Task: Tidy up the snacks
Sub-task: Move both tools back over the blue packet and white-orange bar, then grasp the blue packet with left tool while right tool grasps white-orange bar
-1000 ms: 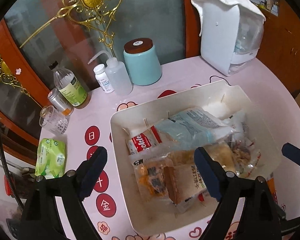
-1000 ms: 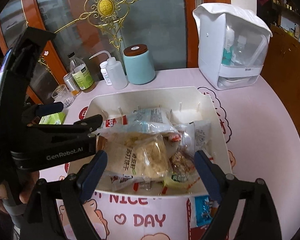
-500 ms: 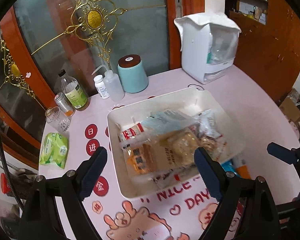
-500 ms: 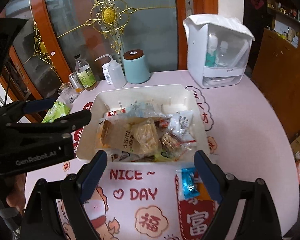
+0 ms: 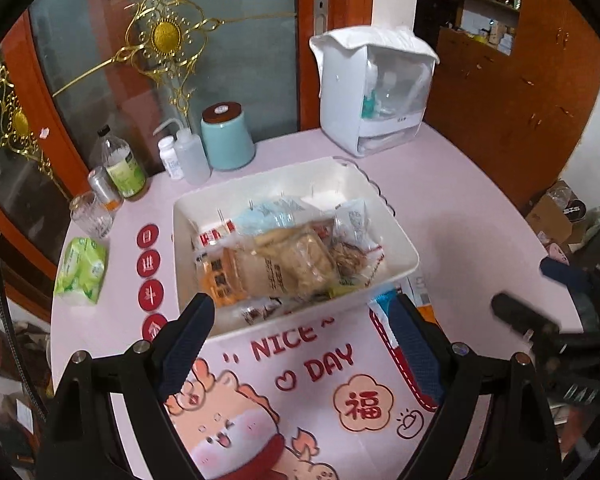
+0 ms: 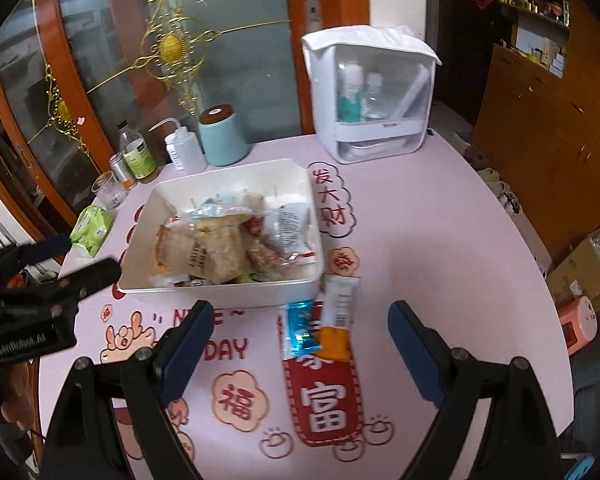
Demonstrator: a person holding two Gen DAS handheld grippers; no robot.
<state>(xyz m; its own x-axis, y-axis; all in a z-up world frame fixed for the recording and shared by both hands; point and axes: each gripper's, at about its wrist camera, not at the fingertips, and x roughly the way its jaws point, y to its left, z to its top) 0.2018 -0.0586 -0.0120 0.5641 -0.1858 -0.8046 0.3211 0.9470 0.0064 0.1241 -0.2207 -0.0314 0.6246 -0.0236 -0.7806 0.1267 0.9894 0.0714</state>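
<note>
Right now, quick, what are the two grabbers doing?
Left gripper: jaws open, holding nothing.
Right gripper: jaws open, holding nothing.

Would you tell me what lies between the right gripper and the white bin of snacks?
In the right wrist view, two packets lie between the right gripper and the white bin: a blue snack packet and a white-and-orange packet, on the pink mat.
</note>
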